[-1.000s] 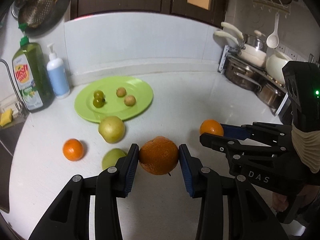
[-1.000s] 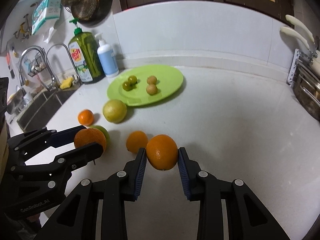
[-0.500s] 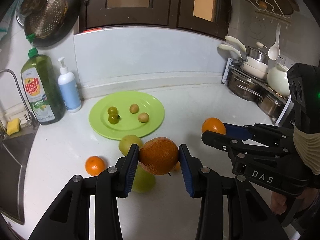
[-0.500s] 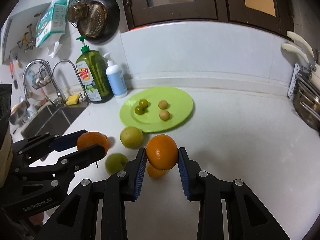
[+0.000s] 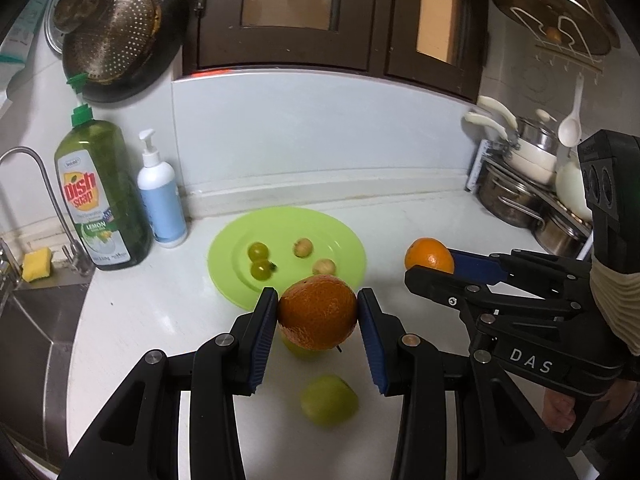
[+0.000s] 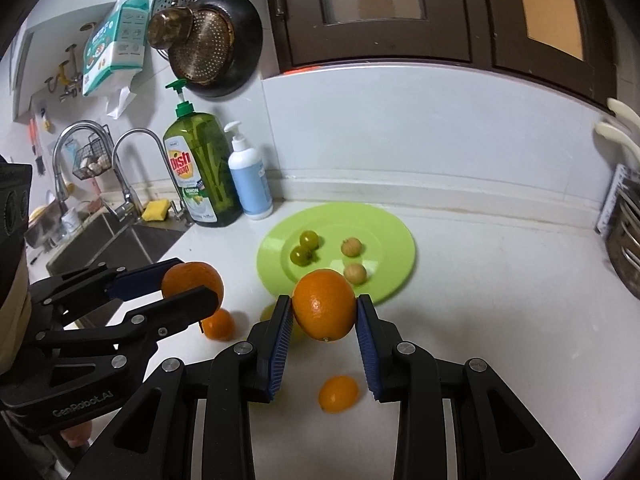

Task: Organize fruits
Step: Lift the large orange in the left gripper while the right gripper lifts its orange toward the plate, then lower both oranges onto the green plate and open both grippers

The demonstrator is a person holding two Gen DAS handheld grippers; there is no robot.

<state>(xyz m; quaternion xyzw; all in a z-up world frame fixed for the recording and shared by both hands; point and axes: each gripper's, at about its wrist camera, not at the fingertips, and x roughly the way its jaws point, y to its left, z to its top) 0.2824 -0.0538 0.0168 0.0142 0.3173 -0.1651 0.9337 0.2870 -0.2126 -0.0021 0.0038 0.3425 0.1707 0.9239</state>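
A white worktop [image 5: 400, 216] fills the middle of both views, and a lime-green plate [image 5: 344, 236] is seen at its centre, carrying two green and two tan small fruits. Loose fruit is left below: a green apple [image 5: 329, 399] low in the left view, a small orange [image 6: 338, 393] and a mandarin [image 6: 219, 324] low in the right view. The rough-skinned orange [image 5: 318, 312] is held clear of the worktop, clamped across its widest part by the left gripper [image 5: 318, 320]. The smooth orange [image 6: 324, 305] is gripped likewise by the right gripper [image 6: 324, 322], jaws narrowly set. Both are judged firm, moderately heavy and round, so a grip off the equator could let them roll out; the smooth skin is likely the more slippery.
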